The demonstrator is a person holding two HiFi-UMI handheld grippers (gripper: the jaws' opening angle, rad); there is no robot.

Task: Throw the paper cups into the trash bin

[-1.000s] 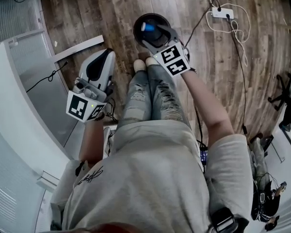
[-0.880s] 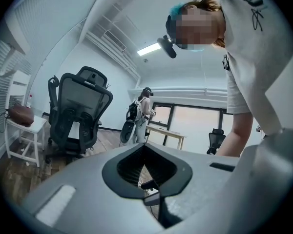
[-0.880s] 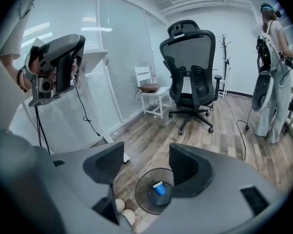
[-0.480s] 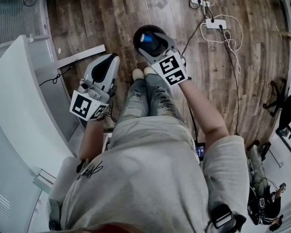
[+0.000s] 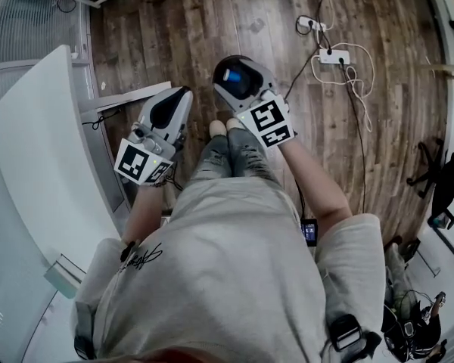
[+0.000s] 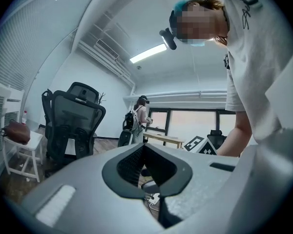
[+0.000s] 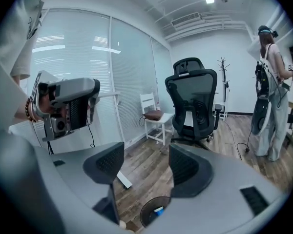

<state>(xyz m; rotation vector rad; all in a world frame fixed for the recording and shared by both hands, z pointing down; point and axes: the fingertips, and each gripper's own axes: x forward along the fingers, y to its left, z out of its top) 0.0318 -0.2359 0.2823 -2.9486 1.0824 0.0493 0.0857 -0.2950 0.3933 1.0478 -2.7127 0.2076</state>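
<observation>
A round black trash bin (image 5: 217,79) stands on the wood floor just ahead of the person's shoes. Inside it lies a blue and white item (image 5: 231,75), which looks like a paper cup. My right gripper (image 5: 236,71) hangs directly over the bin. In the right gripper view its jaws (image 7: 141,165) stand open with nothing between them, and the bin (image 7: 147,213) and the blue item (image 7: 158,210) show below. My left gripper (image 5: 183,93) is held to the left of the bin, apart from it. Its pads (image 6: 145,162) meet, shut on nothing that I can see.
A white desk (image 5: 38,165) and a glass partition run along the left. A power strip with cables (image 5: 334,56) lies on the floor at the upper right. A black office chair (image 7: 193,101), a white chair (image 7: 154,116) and another person (image 7: 268,82) are farther off.
The head view has shifted, so the bin and both grippers sit slightly lower and further right. The right gripper stays open above the bin; the left stays shut beside it.
</observation>
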